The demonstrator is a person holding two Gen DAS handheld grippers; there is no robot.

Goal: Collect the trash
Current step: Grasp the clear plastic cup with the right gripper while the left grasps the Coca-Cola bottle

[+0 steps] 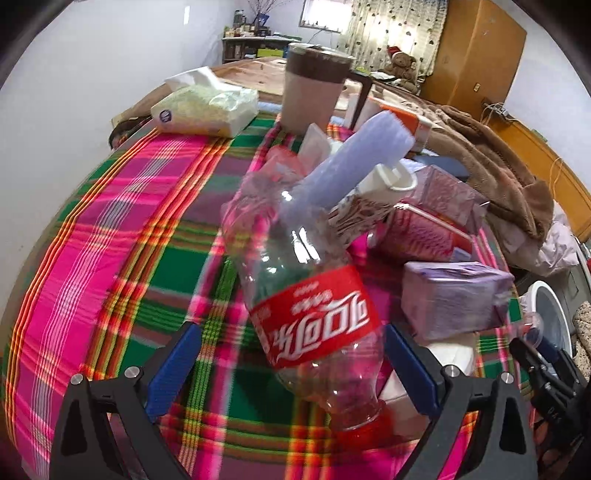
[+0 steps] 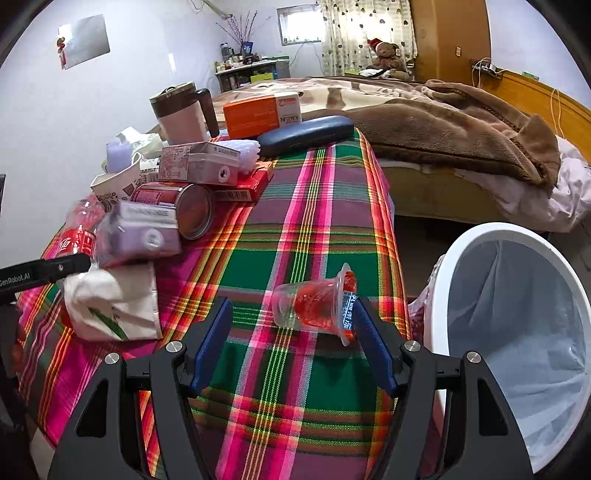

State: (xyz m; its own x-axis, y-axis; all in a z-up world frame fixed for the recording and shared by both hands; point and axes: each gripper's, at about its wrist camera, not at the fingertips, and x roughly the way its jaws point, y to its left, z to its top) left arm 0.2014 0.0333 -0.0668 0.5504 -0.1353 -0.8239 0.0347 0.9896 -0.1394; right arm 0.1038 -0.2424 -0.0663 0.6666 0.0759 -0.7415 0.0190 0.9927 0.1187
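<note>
Left gripper (image 1: 291,365) tilted steeply down, jaws spread around empty Coca-Cola bottle (image 1: 314,325) lying on plaid tablecloth (image 1: 110,258), right gripper (image 2: 291,347) angled down, jaws apart around toppled clear plastic cup (image 2: 314,306), right pad touching its rim, beside white lined trash bin (image 2: 517,332).

Right gripper (image 2: 295,343) open over plaid cloth (image 2: 306,229), clear jelly cup (image 2: 314,308) tipped between fingers; white bin (image 2: 517,339) right.

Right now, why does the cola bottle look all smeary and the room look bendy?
Left wrist view: the cola bottle is smeared by motion blur. Both views: the fisheye lens bows the plaid tablecloth and leaves dark corners. Right wrist view: sharper, with the window glaring white.
</note>
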